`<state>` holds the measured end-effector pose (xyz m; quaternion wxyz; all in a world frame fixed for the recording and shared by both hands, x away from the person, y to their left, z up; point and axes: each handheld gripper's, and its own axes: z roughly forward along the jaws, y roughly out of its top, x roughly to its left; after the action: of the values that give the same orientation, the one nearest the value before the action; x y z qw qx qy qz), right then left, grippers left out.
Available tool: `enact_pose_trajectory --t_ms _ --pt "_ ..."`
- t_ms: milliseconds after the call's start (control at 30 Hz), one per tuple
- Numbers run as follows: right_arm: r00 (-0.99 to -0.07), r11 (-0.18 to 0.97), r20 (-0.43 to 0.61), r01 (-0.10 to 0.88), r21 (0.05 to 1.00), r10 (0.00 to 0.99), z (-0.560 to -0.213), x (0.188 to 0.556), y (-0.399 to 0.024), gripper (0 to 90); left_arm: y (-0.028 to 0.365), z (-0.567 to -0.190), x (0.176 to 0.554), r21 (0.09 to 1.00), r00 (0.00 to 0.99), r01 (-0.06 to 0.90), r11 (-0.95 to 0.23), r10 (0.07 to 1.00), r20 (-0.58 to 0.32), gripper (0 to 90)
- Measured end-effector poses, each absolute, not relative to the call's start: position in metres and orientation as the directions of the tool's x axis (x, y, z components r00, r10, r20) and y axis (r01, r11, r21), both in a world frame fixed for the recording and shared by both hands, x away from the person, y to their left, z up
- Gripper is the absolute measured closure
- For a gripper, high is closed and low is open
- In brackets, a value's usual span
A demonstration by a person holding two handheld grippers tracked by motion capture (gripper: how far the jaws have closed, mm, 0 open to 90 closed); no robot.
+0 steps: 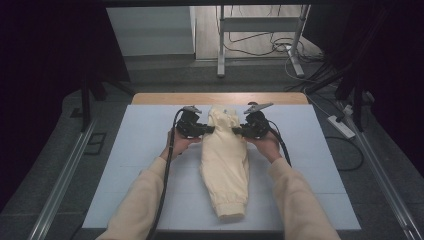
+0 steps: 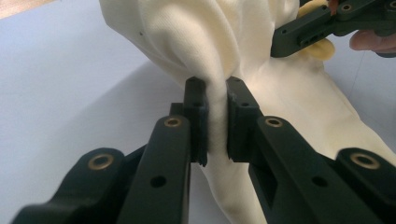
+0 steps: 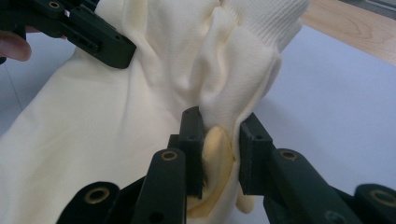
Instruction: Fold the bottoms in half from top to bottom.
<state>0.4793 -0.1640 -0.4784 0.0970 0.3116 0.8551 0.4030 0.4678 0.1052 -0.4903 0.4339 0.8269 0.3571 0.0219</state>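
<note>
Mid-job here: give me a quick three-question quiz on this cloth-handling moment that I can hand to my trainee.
1. True or false: both grippers are clamped on the cream garment.
2. Which end of the garment lies nearest the person? A) the ribbed cuff B) the bunched end between the grippers C) neither, it is rolled into a ball.
3. What does the garment lie on?

Key
1. True. The left gripper pinches a fold from one side, and the right gripper pinches the opposite edge.
2. A. The bunched end is at the far side, between the grippers.
3. The pale blue mat, with a strip of the wooden table showing beyond it.
</note>
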Motion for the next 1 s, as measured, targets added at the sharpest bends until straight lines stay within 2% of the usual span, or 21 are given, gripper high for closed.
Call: enact_pose_trajectory --t_ms 200,433,833,1000 --pt "-0.79 0.483 0.072 0.441 0.756 0.609 -0.472 0.482 -0.164 74.3 0.106 -0.48 0.472 0.742 0.748 0.559 -0.37 0.612 -0.258 80.4" --pt "-0.792 0.467 0.029 0.389 0.794 0.61 -0.439 0.483 -0.163 74.3 0.108 -0.451 0.473 0.773 0.758 0.519 -0.363 0.614 -0.221 80.4" --pt "-0.784 0.47 0.046 0.416 0.778 0.619 -0.452 0.487 -0.165 74.4 0.105 -0.46 0.477 0.762 0.758 0.529 -0.374 0.612 -0.226 80.4" --pt "-0.785 0.478 0.011 0.389 0.787 0.62 -0.44 0.493 -0.164 74.7 0.105 -0.441 0.487 0.774 0.763 0.505 -0.382 0.616 -0.194 80.5"
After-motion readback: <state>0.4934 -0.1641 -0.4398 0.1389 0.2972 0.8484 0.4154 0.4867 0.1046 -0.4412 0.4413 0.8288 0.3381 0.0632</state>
